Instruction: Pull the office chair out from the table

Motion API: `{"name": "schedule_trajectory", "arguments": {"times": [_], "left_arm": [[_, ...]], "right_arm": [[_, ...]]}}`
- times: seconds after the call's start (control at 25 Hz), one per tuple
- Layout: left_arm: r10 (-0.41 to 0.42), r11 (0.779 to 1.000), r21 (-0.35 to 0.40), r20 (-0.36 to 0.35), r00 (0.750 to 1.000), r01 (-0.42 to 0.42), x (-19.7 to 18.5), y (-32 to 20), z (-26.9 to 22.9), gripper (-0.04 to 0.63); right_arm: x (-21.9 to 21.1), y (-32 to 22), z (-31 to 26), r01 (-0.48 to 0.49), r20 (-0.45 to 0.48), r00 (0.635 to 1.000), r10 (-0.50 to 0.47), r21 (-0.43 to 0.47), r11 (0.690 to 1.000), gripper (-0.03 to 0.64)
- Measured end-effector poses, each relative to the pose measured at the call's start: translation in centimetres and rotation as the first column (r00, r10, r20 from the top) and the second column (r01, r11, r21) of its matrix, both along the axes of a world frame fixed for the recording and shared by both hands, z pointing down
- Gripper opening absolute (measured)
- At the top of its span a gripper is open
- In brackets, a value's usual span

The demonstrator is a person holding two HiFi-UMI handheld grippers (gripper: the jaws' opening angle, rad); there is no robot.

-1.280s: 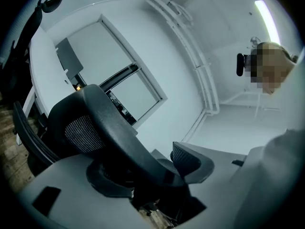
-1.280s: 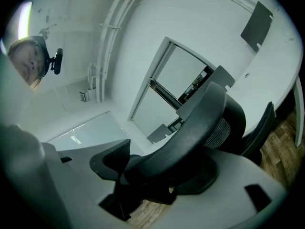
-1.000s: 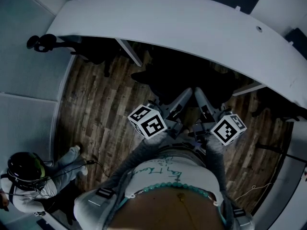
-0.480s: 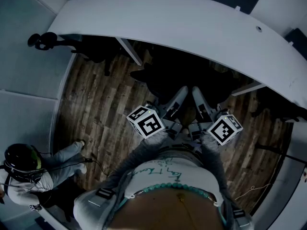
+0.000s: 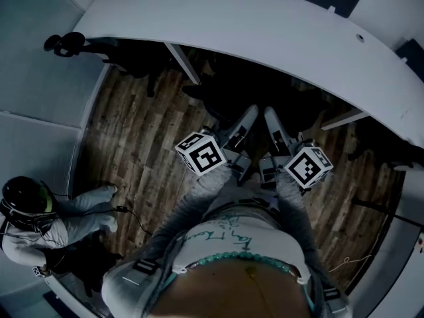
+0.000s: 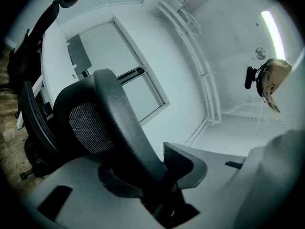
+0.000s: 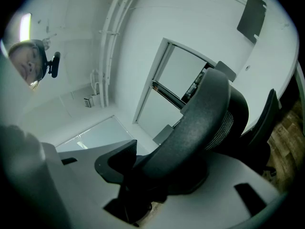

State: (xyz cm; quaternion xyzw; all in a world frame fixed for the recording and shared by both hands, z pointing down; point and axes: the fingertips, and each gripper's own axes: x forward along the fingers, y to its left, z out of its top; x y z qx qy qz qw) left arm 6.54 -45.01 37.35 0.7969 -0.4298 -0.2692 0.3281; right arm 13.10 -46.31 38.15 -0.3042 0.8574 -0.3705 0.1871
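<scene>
Pinching stiff backrest rim (image 7: 200,113) of office chair (image 6: 114,113) with left hand-held gripper (image 6: 147,175) and right hand-held gripper (image 7: 152,175), jaws just closing; likely heavy, rolls.

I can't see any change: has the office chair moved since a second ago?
No; the office chair stays equally tucked under the white table.

A curved white bench (image 5: 278,28) sweeps across a dark wood-plank floor (image 5: 132,144). Pale wall panels (image 5: 33,91) stand off its left end, where a dark chair (image 5: 126,58) sits tucked under. A strip light (image 6: 271,32) glows white.
</scene>
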Motion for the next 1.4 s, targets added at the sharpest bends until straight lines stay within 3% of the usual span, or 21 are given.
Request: {"name": "schedule_trajectory", "arguments": {"times": [0.88,1.4], "left_arm": [[-0.031,0.999,0.040,-0.039,0.999,0.032,-0.3,0.2,0.3,0.144],[0.029,0.999,0.035,-0.051,0.998,-0.027,-2.9,0.7,0.1,0.144]], "right_arm": [[-0.1,0.3,0.2,0.005,0.006,1.000,-0.005,0.025,1.000,0.196],[-2.6,1.0,0.2,-0.052,0.007,0.999,0.052,0.012,0.999,0.196]]}}
